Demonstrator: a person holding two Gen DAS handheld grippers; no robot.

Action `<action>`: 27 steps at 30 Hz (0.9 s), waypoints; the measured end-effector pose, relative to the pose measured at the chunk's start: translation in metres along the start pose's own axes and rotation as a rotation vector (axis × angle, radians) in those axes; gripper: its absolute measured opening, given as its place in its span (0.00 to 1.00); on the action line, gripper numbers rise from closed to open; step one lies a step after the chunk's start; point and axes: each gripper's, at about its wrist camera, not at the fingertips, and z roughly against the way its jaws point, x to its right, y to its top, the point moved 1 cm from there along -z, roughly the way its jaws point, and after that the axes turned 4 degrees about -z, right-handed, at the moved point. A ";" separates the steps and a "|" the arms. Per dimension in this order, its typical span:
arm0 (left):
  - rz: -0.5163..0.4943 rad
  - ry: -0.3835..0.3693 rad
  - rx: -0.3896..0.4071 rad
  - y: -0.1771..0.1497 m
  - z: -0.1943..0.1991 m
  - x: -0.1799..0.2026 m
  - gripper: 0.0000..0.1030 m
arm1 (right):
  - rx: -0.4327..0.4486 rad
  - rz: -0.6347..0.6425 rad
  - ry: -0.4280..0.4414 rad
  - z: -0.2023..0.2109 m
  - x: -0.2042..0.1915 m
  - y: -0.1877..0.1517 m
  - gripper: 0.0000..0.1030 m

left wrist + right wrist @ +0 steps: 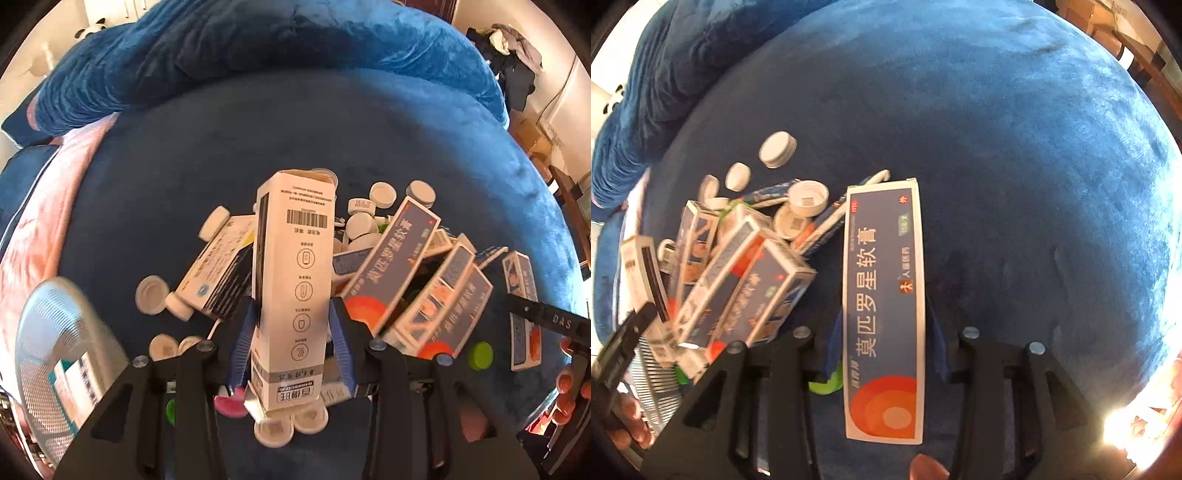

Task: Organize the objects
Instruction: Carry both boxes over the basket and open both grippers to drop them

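Both pairs of fingers are loaded: the left gripper (291, 332) has its blue fingers (341, 343) pinching a tall white barcode box (291, 273) low on its sides, and the right gripper (884, 343) pinches a long blue ointment box (884, 295) with an orange disc printed near its lower end. Each carton sticks far out beyond the fingers, so the grip sits at one end only, and I'd say that's the risk: a quick swing could let either box pivot or slide out between the pads. The white box looks open at its far flap (306, 176), so squeezing harder may just crush the card. It also hangs right over the heap, close to the leaning blue cartons (391, 254) and white bottle caps (384, 194), and a sweep through them could scatter caps across the blue bedspread (369, 122). Now the views. The left wrist camera alone shows the white mesh basket (55, 332) at the left edge with boxes already inside, probably the drop spot, plus a green cap (480, 355), a pink cap (231, 402) and the other gripper's black body (546, 319) at the right edge. The right wrist camera alone shows the ointment box's printed face, a lone cap (777, 149) well apart from the pile (746, 280), and a wide stretch of bare bedspread to the right.
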 end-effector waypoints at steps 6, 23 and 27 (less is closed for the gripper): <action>0.052 0.023 0.051 -0.011 0.038 -0.010 0.40 | 0.020 0.030 0.074 0.024 -0.003 -0.003 0.39; 0.318 0.092 0.197 -0.073 0.117 -0.113 0.38 | -0.047 0.286 0.240 -0.042 -0.232 -0.049 0.39; 0.429 0.127 0.211 -0.098 0.125 -0.156 0.38 | -0.087 0.383 0.278 -0.043 -0.274 -0.077 0.39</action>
